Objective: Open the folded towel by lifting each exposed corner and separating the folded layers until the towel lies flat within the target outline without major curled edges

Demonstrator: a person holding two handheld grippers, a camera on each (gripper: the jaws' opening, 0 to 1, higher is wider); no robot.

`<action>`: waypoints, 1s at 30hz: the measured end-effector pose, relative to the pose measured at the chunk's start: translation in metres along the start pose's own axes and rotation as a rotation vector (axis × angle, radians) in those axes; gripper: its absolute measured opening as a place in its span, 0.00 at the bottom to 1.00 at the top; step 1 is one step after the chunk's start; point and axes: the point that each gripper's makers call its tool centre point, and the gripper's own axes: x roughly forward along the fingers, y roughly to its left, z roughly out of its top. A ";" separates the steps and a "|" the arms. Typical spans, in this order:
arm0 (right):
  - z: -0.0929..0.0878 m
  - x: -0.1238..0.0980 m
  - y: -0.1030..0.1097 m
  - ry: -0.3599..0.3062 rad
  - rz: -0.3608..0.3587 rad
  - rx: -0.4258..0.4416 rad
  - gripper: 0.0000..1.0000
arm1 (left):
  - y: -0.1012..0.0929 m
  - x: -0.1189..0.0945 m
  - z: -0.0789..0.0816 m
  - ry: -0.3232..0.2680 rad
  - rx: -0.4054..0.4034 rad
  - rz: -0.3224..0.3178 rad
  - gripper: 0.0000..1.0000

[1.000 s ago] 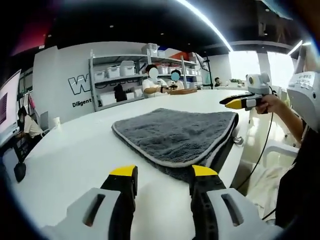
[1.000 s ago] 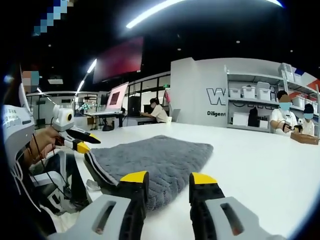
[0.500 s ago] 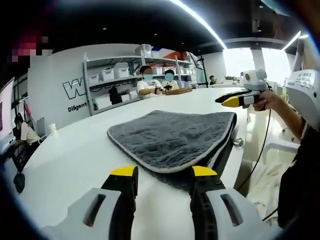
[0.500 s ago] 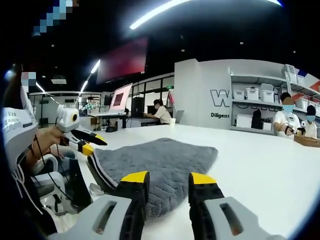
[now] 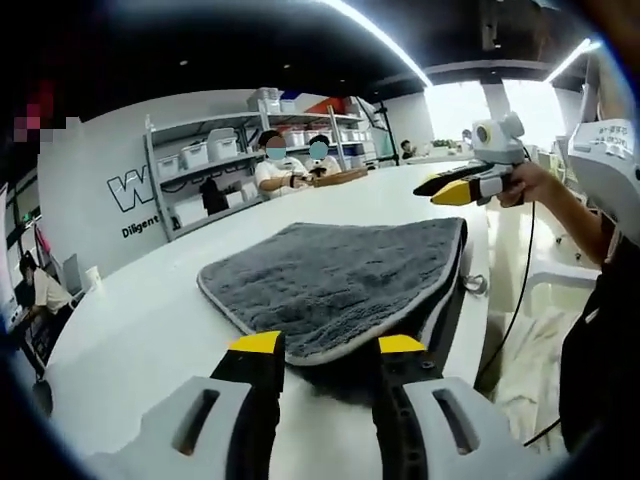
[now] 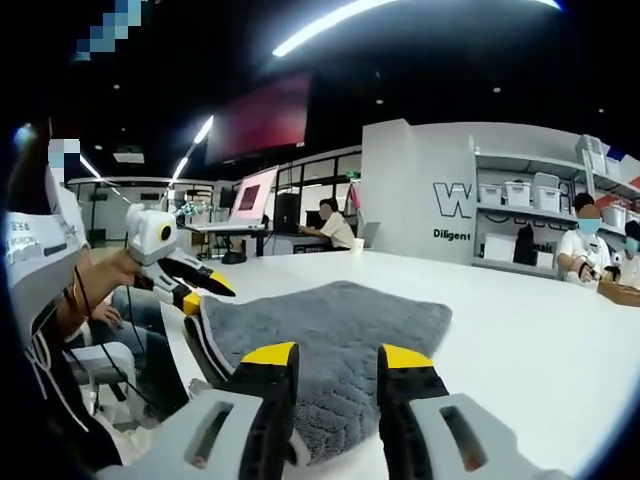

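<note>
A folded grey towel with a pale edge lies on the white table, its near corner right in front of my left gripper, which is open with the towel's edge just beyond its yellow tips. The right gripper hovers at the towel's far corner, held by a hand. In the right gripper view the same towel spreads ahead of my open right gripper, whose tips sit over its near edge. The left gripper hangs at the towel's left corner there.
The towel lies close to the table's edge, with a chair and the person's legs beyond it. Shelving with white bins and seated people stand behind the table. More desks and screens fill the far room.
Both grippers have moved closer to the towel, which now looms larger in both views. The left gripper's tips now reach the towel's near edge.
</note>
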 end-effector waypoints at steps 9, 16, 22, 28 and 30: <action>0.006 0.017 0.022 0.009 0.078 -0.017 0.27 | -0.010 0.009 0.010 -0.013 0.022 -0.056 0.14; 0.010 0.029 0.034 0.022 0.146 -0.044 0.27 | -0.010 0.017 0.018 -0.014 0.045 -0.064 0.08; 0.014 0.037 0.047 0.009 0.186 -0.034 0.27 | -0.011 0.022 0.029 -0.037 0.047 -0.074 0.05; 0.018 0.045 0.057 -0.003 0.219 -0.032 0.27 | -0.010 0.027 0.038 -0.049 0.064 -0.082 0.04; 0.020 0.049 0.063 -0.011 0.233 -0.025 0.27 | -0.010 0.030 0.041 -0.053 0.070 -0.088 0.04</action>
